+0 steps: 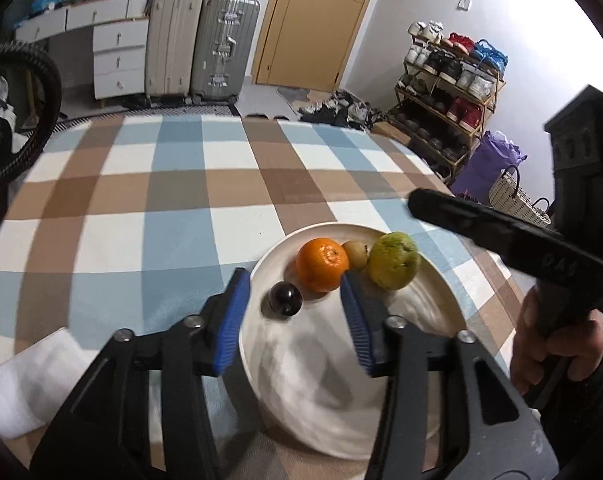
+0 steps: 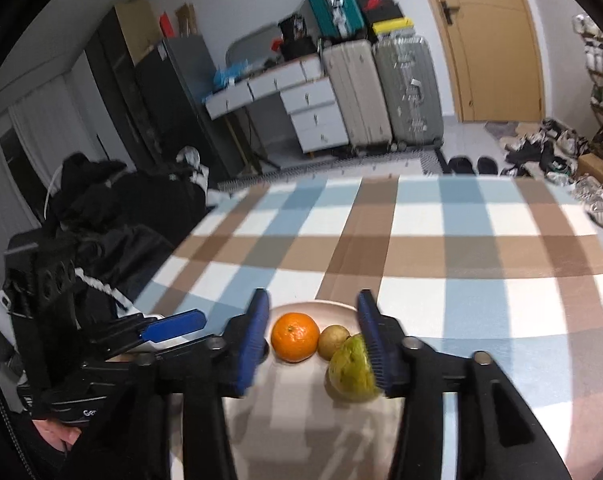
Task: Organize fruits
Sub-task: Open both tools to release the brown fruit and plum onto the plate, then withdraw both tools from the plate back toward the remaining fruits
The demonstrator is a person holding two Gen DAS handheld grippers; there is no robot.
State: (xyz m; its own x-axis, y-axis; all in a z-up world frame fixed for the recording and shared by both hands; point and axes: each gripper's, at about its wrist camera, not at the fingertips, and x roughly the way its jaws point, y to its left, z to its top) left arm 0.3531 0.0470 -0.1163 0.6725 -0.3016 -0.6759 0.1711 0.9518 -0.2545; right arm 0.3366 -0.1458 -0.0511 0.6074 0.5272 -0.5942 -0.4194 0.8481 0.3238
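A white plate [image 1: 321, 400] on the checked tablecloth holds an orange [image 1: 321, 264], a small brown kiwi [image 1: 356, 255], a green pear-like fruit [image 1: 393, 266] and a dark plum [image 1: 285, 299]. My left gripper [image 1: 294, 280] is open just above the plate's near side, and the plum lies between its blue pads. My right gripper [image 2: 313, 298] is open too, hovering over the plate [image 2: 301, 420]. The orange [image 2: 295, 336] and kiwi [image 2: 333, 340] sit between its fingers, and the green fruit [image 2: 351, 374] is against the right pad. Nothing is gripped.
A folded white cloth [image 1: 25, 384] lies at the table's near left. The checked tablecloth [image 1: 181, 200] stretches far beyond the plate. A hand [image 1: 557, 352] holds the right gripper's handle at right. Suitcases, drawers and a shoe rack stand beyond the table.
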